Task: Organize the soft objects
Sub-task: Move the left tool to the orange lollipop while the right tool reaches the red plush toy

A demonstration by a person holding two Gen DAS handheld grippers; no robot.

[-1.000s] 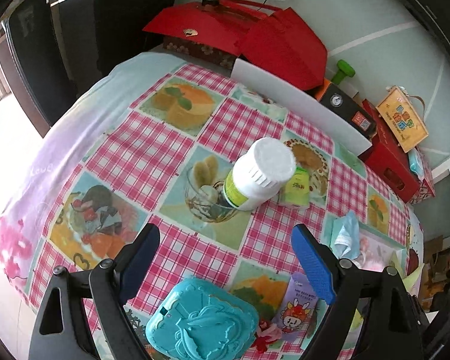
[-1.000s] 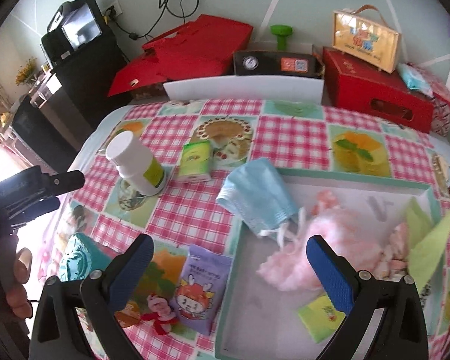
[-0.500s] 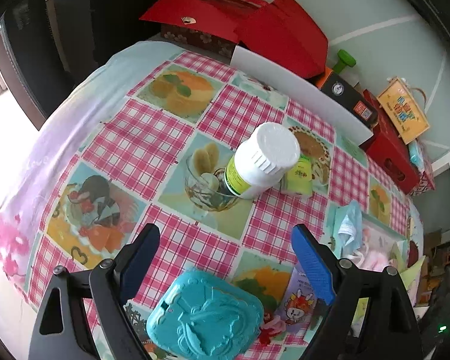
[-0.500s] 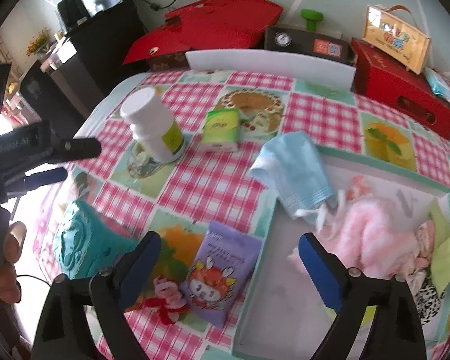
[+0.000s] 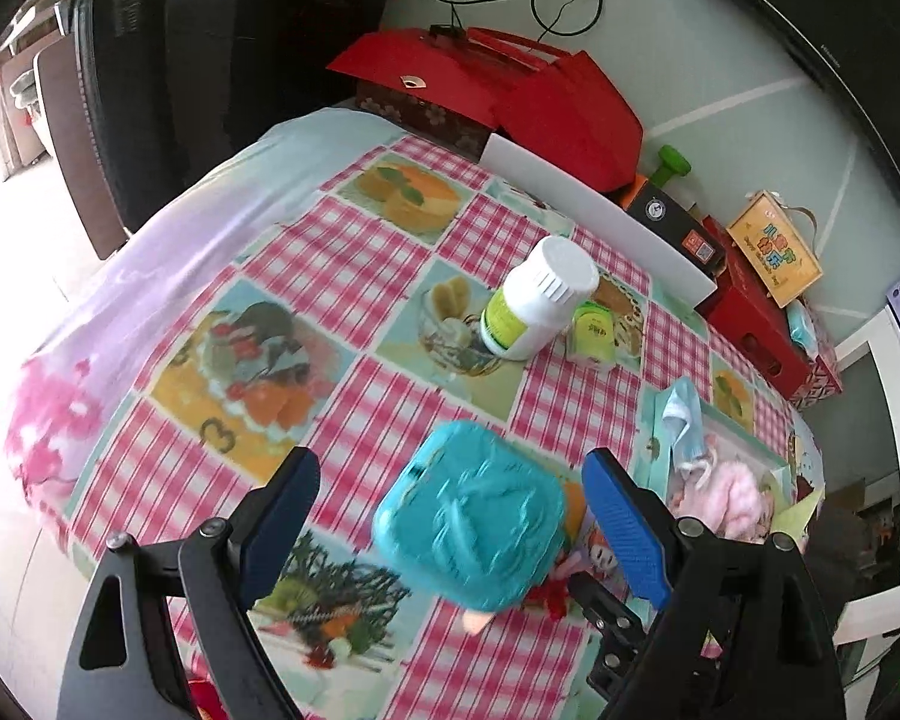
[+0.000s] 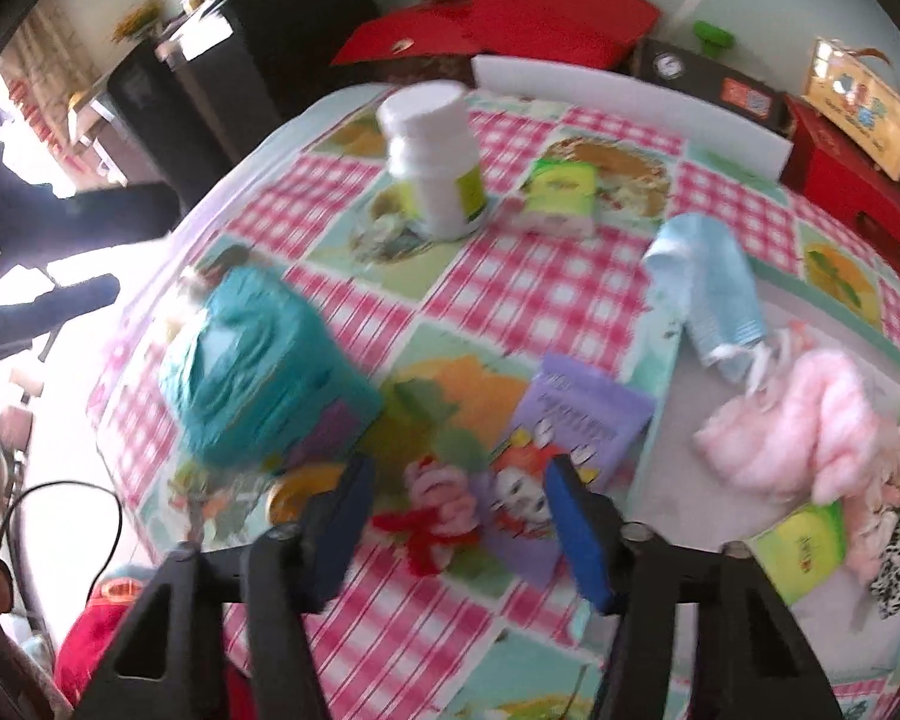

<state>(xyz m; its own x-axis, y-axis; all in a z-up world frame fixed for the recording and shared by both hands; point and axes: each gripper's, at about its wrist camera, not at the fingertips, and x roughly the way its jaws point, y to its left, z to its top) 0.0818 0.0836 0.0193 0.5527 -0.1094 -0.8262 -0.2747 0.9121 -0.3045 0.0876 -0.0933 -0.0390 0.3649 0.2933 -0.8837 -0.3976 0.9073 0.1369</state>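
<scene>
A small pink and red soft toy [image 6: 444, 510] lies on the checked cloth between the open jaws of my right gripper [image 6: 459, 510], beside a purple packet [image 6: 561, 438]. A teal square box [image 5: 471, 510] [image 6: 258, 372] stands in front of my open, empty left gripper [image 5: 450, 516]. The white tray [image 6: 660, 480] at the right holds a pink fluffy item [image 6: 804, 426], a green packet [image 6: 804, 546] and other soft bits. A blue face mask [image 6: 708, 294] hangs over the tray's rim.
A white bottle [image 5: 537, 300] [image 6: 435, 162] and a green tissue pack [image 6: 561, 192] stand mid-table. Red boxes [image 5: 510, 96], a white board [image 5: 594, 222] and a black device [image 5: 675, 228] line the back. The table edge falls off at the left.
My right gripper has moved down and left over the small pink and red toy, jaws narrower than before. My left gripper has pulled back, so the teal box sits higher in its view.
</scene>
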